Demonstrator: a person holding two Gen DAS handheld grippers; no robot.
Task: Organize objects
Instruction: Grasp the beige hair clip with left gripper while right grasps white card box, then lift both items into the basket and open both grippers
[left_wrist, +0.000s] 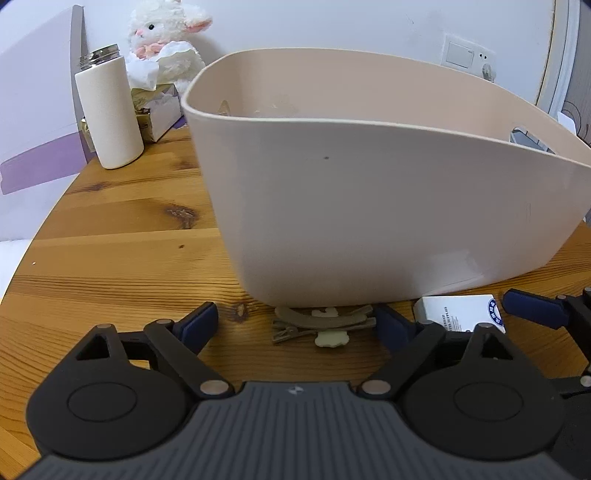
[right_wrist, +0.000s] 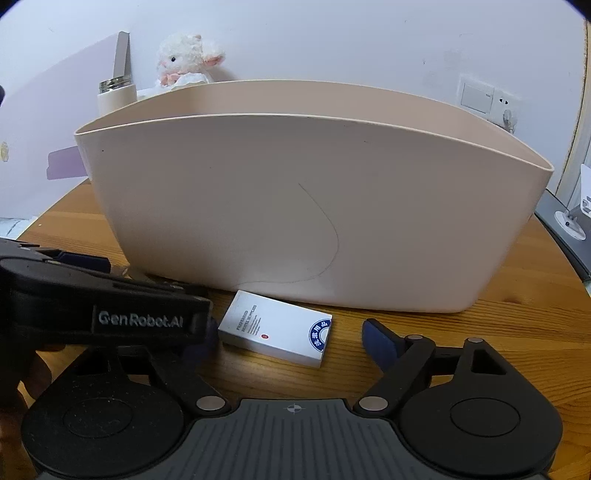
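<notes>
A large beige plastic bin (left_wrist: 369, 206) stands on the round wooden table (left_wrist: 122, 266); it also fills the right wrist view (right_wrist: 295, 206). A beige hair clip (left_wrist: 325, 325) lies on the table at the bin's near base, between the open fingers of my left gripper (left_wrist: 295, 325). A small white box with a blue logo (right_wrist: 275, 328) lies in front of the bin, between the open fingers of my right gripper (right_wrist: 291, 339); it also shows in the left wrist view (left_wrist: 461, 314). Both grippers are low over the table and empty.
A white bottle with a metal neck (left_wrist: 109, 110), a tissue box (left_wrist: 159, 110) and a white plush lamb (left_wrist: 166, 40) stand at the table's back left. A wall switch (right_wrist: 476, 98) is behind the bin. The left gripper's body (right_wrist: 103, 306) crosses the right wrist view.
</notes>
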